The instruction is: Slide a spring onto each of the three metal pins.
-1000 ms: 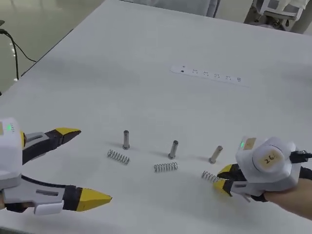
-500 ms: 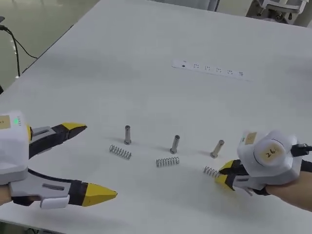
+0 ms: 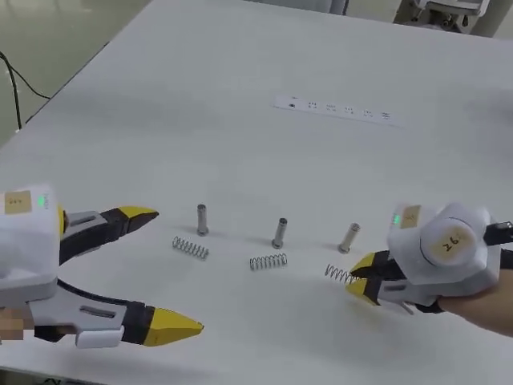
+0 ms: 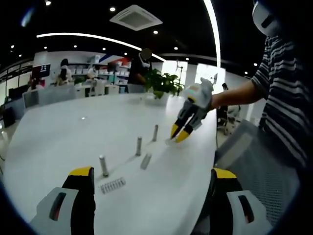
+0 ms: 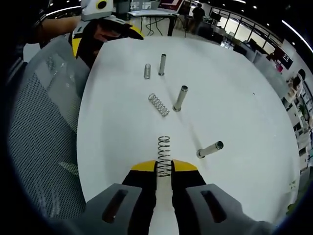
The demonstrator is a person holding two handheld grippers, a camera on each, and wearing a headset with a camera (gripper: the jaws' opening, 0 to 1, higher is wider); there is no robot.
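Note:
Three short metal pins stand in a row on the white table: left pin point(image 3: 202, 219), middle pin point(image 3: 280, 233), right pin point(image 3: 349, 237). A spring point(image 3: 190, 248) lies in front of the left pin and another spring point(image 3: 268, 261) in front of the middle pin. My right gripper point(image 3: 361, 281) is shut on the near end of the third spring point(image 5: 164, 154), which points toward the pins, with the right pin point(image 5: 210, 149) just beside it. My left gripper point(image 3: 164, 270) hovers open and empty at the lower left, short of the left pin point(image 4: 103, 165).
A white power strip point(image 3: 333, 109) lies flat farther back on the table point(image 3: 240, 144). The table's near edge runs just below both grippers. A mesh chair point(image 5: 44, 147) and a person in a striped shirt point(image 4: 283, 103) sit at that edge.
The head camera has shifted. My left gripper has come closer to the left pin. The right gripper keeps its hold on the spring beside the right pin.

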